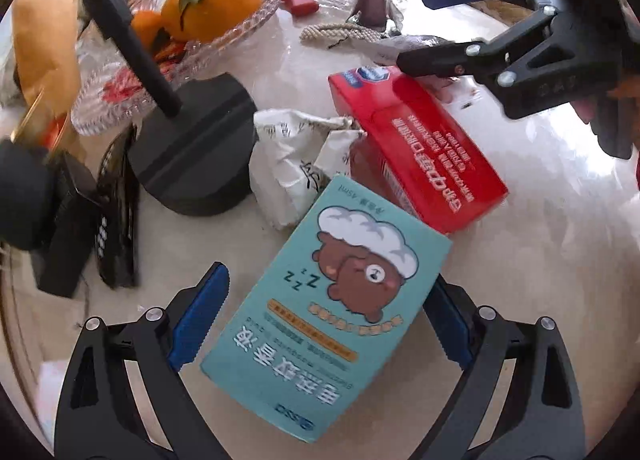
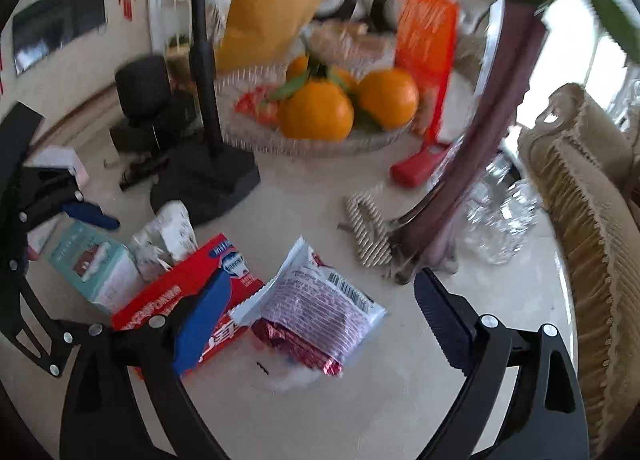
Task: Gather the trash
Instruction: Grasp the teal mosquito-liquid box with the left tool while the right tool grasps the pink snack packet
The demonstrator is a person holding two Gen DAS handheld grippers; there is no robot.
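A teal box with a bear picture [image 1: 340,308] lies on the marble table between the open fingers of my left gripper [image 1: 324,324]; the fingers stand wide on both sides of it. A red box [image 1: 420,148] lies behind it, with crumpled white paper [image 1: 292,156] at its left. In the right wrist view my right gripper [image 2: 324,324] is open over a white and red snack wrapper [image 2: 316,308], with the red box [image 2: 176,292] under its left finger. The teal box [image 2: 96,268] and the left gripper [image 2: 92,216] show at the left.
A glass fruit bowl [image 2: 312,144] with oranges [image 2: 316,112] stands at the back. A black stand base [image 1: 192,148] with a pole, a purple vase [image 2: 496,140], a red lighter [image 2: 420,164], a rope coaster [image 2: 368,236], clear glasses [image 2: 500,216] and a sofa [image 2: 592,220] are around.
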